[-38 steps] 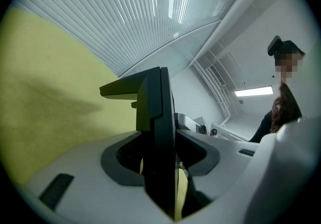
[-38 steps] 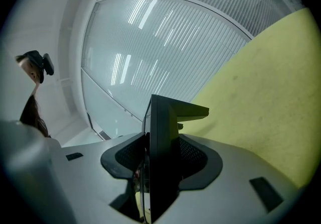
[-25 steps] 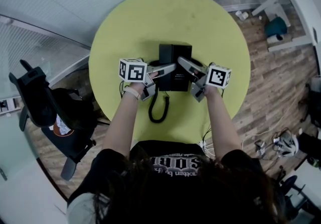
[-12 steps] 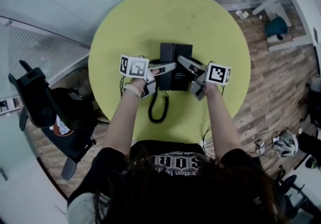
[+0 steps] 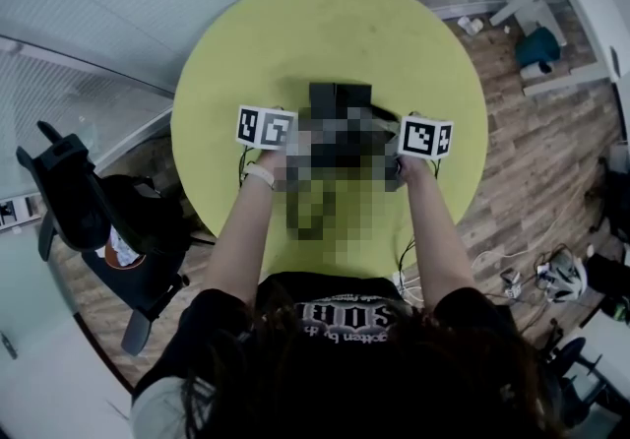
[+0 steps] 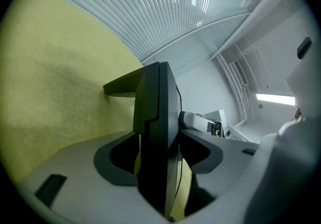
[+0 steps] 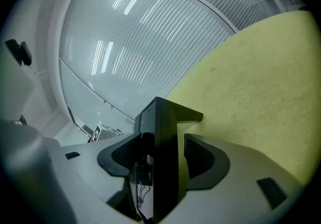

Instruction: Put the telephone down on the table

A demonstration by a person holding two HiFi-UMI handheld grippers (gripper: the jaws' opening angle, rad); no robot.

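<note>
Left gripper [image 6: 160,143], right gripper [image 7: 163,157] fingers [image 6: 113,160] widened; telephone [image 6: 155,117] loose between; yellow-green table [image 5: 325,24]; wood floor [image 5: 536,161]

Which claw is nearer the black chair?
Left. The left claw straddles the phone edge nearest the chair; the right claw straddles the far edge. Both have just been opening, phone between their jaws.

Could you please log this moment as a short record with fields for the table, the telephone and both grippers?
table: round, yellow-green
telephone: black, seems to rest on the table
left gripper: open, jaws just been opening, telephone's edge between them, unclamped
right gripper: open, jaws just been opening, telephone's other edge between them
task: telephone apparently set down, being released
</note>
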